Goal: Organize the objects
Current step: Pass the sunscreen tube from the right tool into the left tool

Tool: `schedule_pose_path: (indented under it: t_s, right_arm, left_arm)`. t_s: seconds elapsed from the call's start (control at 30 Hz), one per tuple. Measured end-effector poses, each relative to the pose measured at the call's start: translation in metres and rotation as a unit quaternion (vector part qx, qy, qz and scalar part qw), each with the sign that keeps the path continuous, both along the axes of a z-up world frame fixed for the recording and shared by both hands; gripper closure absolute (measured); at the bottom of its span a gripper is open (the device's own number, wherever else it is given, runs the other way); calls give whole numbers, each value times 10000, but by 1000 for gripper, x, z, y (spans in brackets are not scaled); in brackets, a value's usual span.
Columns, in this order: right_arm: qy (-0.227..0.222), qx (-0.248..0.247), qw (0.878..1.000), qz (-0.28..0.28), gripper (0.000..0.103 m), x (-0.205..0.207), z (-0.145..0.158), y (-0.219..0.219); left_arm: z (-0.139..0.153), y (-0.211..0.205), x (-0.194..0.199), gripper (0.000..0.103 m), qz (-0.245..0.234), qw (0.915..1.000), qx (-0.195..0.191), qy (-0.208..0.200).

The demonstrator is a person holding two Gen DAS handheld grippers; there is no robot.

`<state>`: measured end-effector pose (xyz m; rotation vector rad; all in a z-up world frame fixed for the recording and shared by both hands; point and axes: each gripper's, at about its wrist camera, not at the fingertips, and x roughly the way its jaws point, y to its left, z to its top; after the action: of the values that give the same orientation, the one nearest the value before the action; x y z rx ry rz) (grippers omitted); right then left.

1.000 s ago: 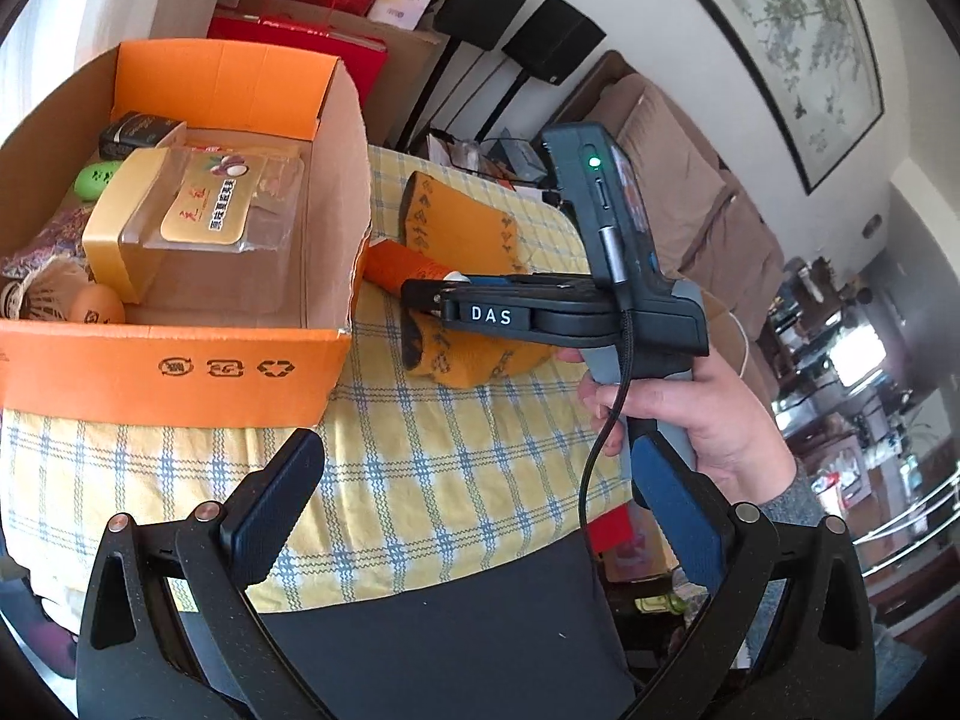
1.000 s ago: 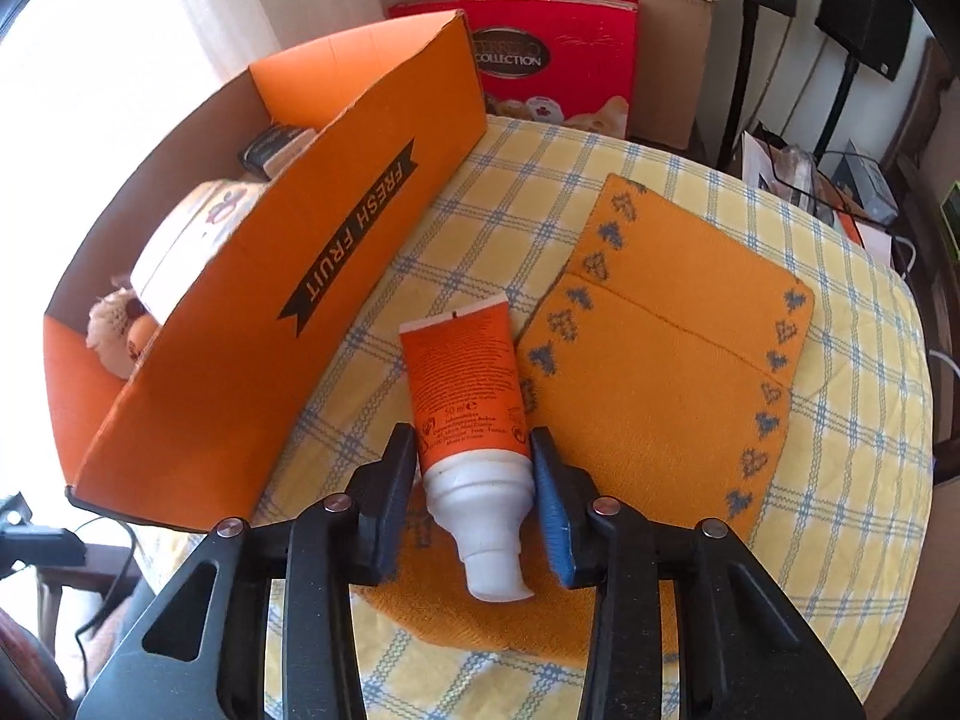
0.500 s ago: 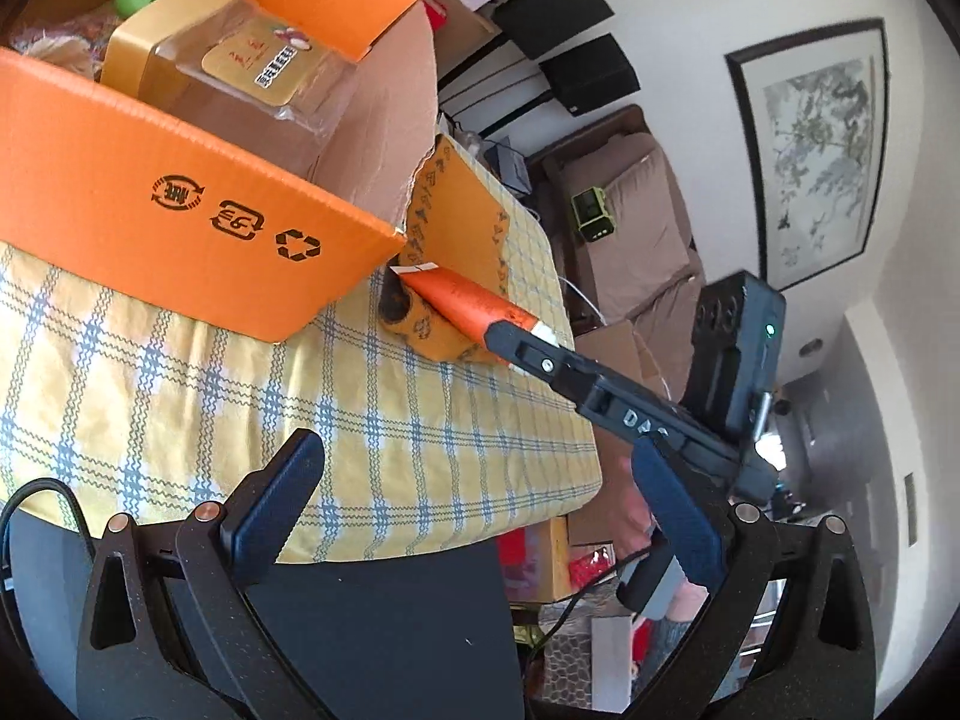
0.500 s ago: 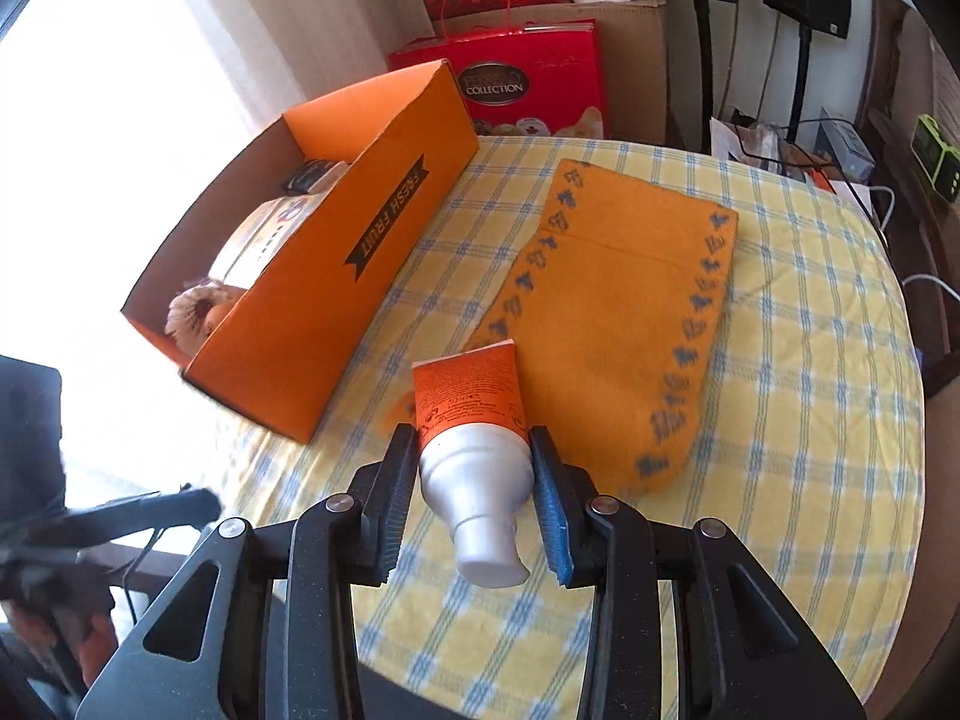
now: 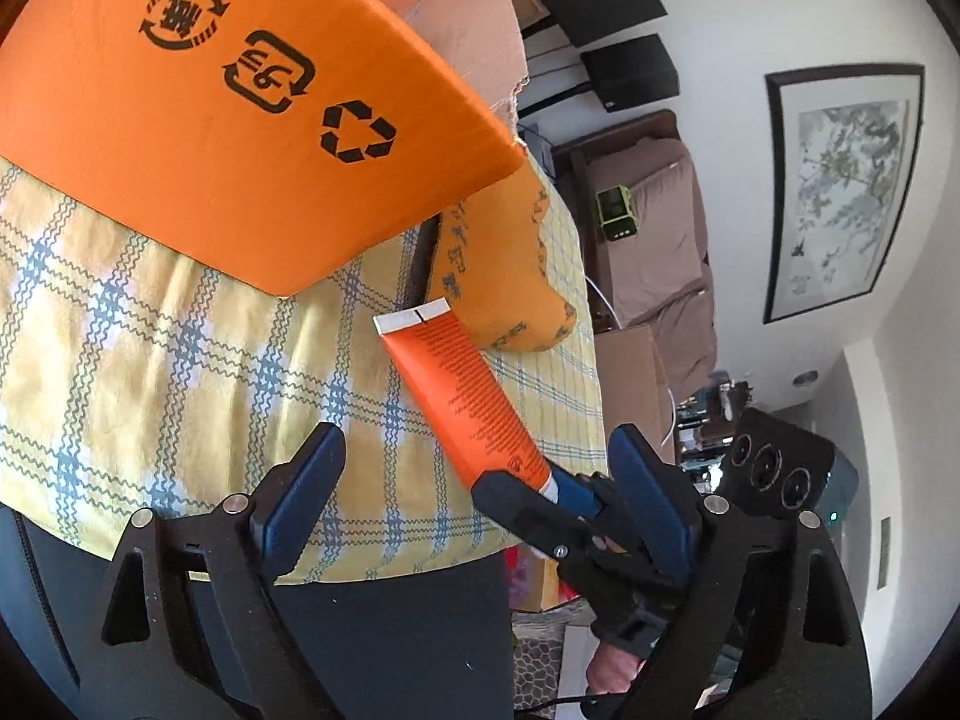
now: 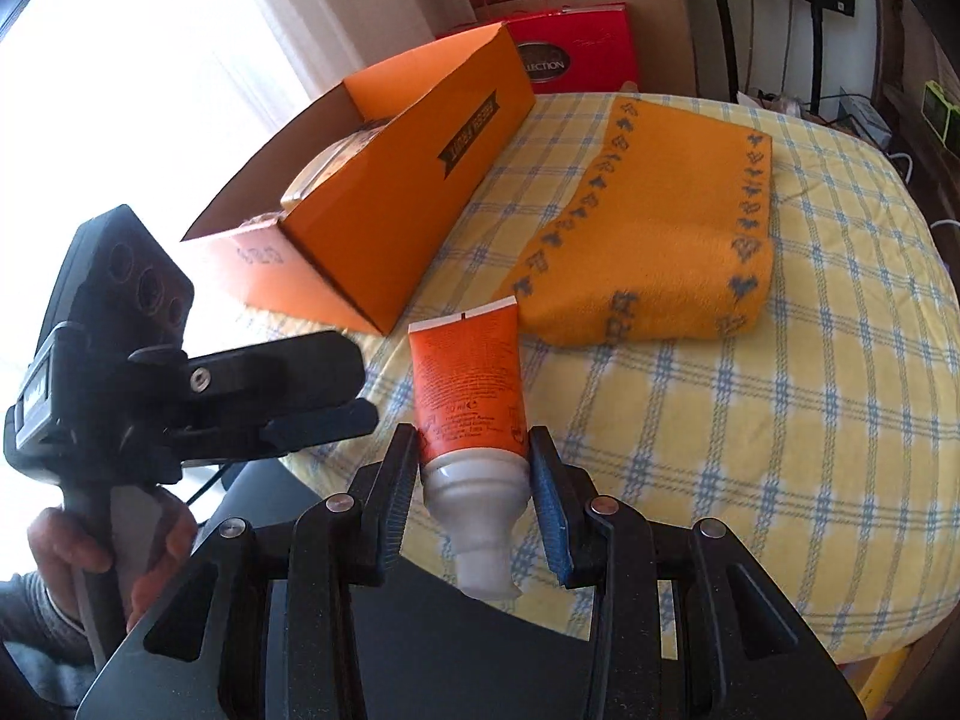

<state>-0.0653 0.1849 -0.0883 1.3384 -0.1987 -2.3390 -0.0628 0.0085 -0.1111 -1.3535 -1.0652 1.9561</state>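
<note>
Right claw: my right claw (image 6: 472, 483) pinches the orange tube (image 6: 469, 387) at its white neck end, one pad on each side, the cap toward me and the crimped end away.
Left claw: my left claw (image 5: 474, 501) has its jaws closing, still spread wide, with no pad touching anything; the tube (image 5: 462, 402) and the tip of my right claw sit just inside its right finger.
Tube: held over the near edge of the table (image 6: 780, 420), slanting up and away from my right claw.
Box: the orange cardboard box (image 6: 384, 192) stands ahead and to the left of my right claw, open on top with packets inside; from my left claw it fills the upper left, its recycling marks facing me.
Towel: the folded orange towel (image 6: 654, 240) lies ahead and right of my right claw, just beyond the tube's crimped end, beside the box.
Cloth: a yellow checked tablecloth (image 5: 180, 372) covers the table under both claws.
Hand: my left hand (image 6: 90, 546) grips the handle of the left claw, low and left of my right claw.
</note>
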Motion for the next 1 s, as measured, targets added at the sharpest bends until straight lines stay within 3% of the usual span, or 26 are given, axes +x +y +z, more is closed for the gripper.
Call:
schedule_pose_path:
  t_s: [0.23,0.4,0.63,0.73,0.77,0.8,1.0]
  right_arm:
    - [-143,-183,9995,214,66,7,-12,-14]
    - [-108,-199,9990,382,66,6,-11,-19]
    - [-95,-363,9982,477,66,5,-8,-19]
    - [-33,-373,9980,512,66,7,-2,-20]
    - [-2,-362,9980,524,66,9,0,-21]
    - [41,-347,9980,529,66,11,4,-20]
    - [167,-363,9972,629,66,21,23,-24]
  left_arm:
    - [-1,-1,-1,36,62,9997,-207,60]
    - [-9,-11,2,56,168,9995,-269,-72]
    - [-10,-6,11,57,-11,9998,2,-184]
    - [-3,2,15,60,-73,10000,-64,-22]
    - [0,1,17,70,-39,10000,-90,15]
    - [3,0,18,72,4,9999,-99,80]
    - [29,-2,29,74,24,9992,-135,374]
